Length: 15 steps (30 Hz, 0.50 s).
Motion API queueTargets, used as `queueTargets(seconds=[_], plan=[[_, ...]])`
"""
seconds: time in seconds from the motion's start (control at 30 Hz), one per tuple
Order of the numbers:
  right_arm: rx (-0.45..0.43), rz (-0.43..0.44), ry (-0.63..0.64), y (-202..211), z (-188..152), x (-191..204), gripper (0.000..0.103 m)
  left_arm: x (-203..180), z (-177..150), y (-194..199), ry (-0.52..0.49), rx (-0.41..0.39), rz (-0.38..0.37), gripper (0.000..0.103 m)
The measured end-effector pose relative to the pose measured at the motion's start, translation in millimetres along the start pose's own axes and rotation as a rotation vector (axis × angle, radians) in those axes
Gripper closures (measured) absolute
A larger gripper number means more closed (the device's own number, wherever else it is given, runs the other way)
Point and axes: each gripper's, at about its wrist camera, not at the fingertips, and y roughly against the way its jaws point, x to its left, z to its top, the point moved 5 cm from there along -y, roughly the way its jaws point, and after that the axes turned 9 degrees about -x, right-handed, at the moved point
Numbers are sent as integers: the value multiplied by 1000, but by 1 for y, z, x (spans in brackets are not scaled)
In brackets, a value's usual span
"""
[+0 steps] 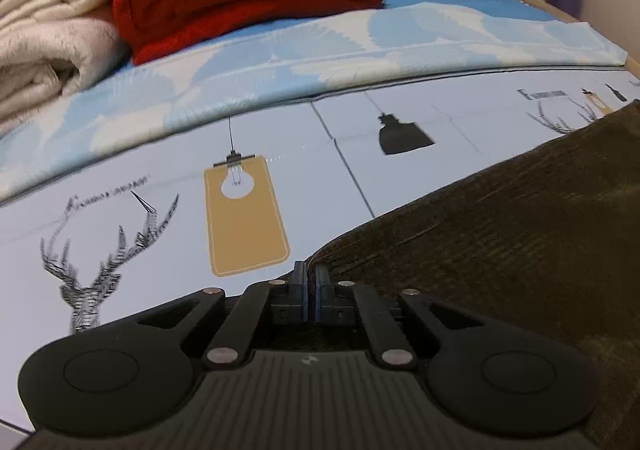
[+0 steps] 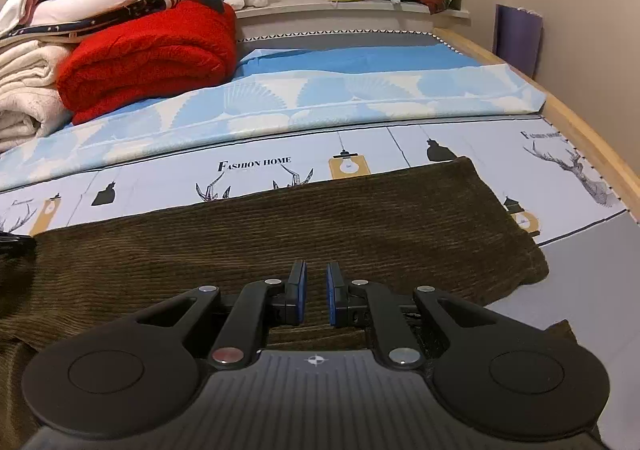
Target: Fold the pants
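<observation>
Pants (image 2: 280,234) under both grippers; left gripper (image 1: 311,274) seemingly pinching edge.

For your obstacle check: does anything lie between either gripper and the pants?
Nothing visible does. The left gripper sits shut at the pants' edge; the right gripper is directly over them.
</observation>
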Motion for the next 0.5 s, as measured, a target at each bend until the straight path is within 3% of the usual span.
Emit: queueTargets(seconds=[0.23, 0.37, 0.5], plan=[[-1, -29, 27, 4, 0, 6, 92, -38, -10, 77, -53, 46, 5, 101], [0, -42, 19, 10, -1, 5, 92, -59, -17, 154, 3, 43, -100, 101], [-2, -63, 15, 23, -5, -2, 92, -72, -48, 223, 88, 63, -219, 101]])
